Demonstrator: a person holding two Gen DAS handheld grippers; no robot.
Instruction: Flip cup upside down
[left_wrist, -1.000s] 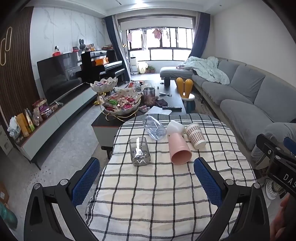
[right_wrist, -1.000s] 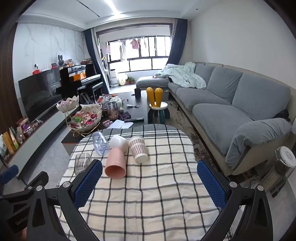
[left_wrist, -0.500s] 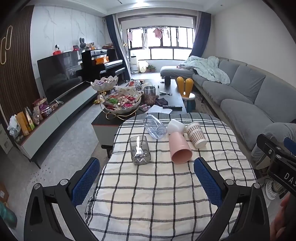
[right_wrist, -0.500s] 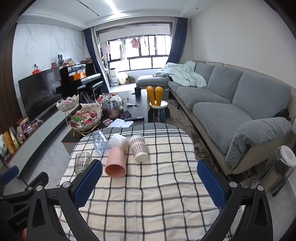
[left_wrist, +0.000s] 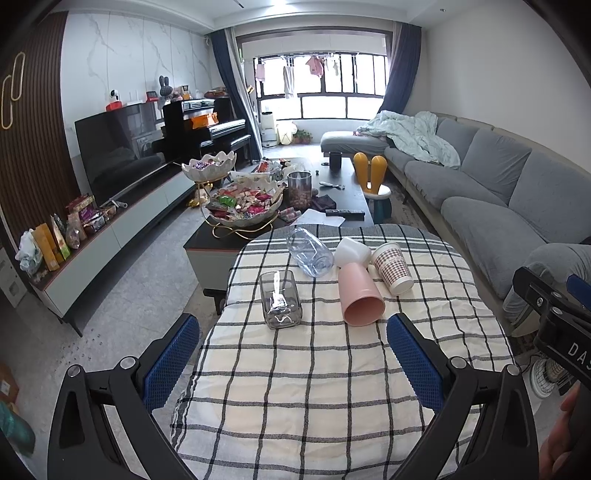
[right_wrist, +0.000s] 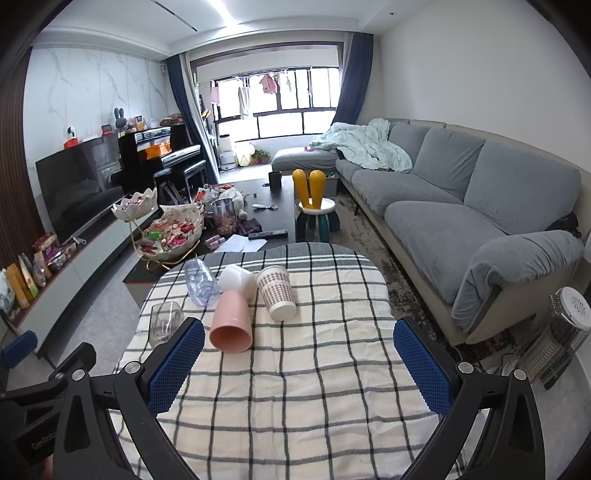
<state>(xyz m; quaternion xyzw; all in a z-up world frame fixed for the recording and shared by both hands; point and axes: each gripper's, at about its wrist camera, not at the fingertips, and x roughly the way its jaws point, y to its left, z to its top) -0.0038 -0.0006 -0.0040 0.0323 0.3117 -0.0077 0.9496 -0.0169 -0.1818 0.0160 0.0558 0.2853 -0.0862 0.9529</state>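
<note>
Five cups sit grouped toward the far end of a bench (left_wrist: 332, 387) draped in a black-and-white checked cloth, in a living room with a grey sofa (right_wrist: 461, 206) along one wall. A pink cup (left_wrist: 360, 295) lies on its side, open mouth turned toward the cameras, its base touching a white cup (left_wrist: 351, 252) that also lies tipped over behind it. Just beside them on the sofa side, a paper cup with a red houndstooth pattern (left_wrist: 392, 266) lies on its side, mouth angled toward the near edge. On the other side, a clear bluish plastic cup (left_wrist: 308, 251) lies tipped as well, and nearer the bench's edge a clear square-sided glass (left_wrist: 280, 299) stands apart from the rest; whether it is mouth-up or mouth-down cannot be told. The left tool (left_wrist: 291, 365) hangs over the near half of the cloth, its blue-padded fingers (left_wrist: 170, 363) spread wide with nothing between them, well short of the cups. The right tool (right_wrist: 299, 367) is likewise spread apart and empty above the cloth, with the pink cup just beyond its left-hand pad. Behind the bench, a dark coffee table (left_wrist: 347, 184) carries a tiered dish of wrapped sweets (left_wrist: 243, 210).
</note>
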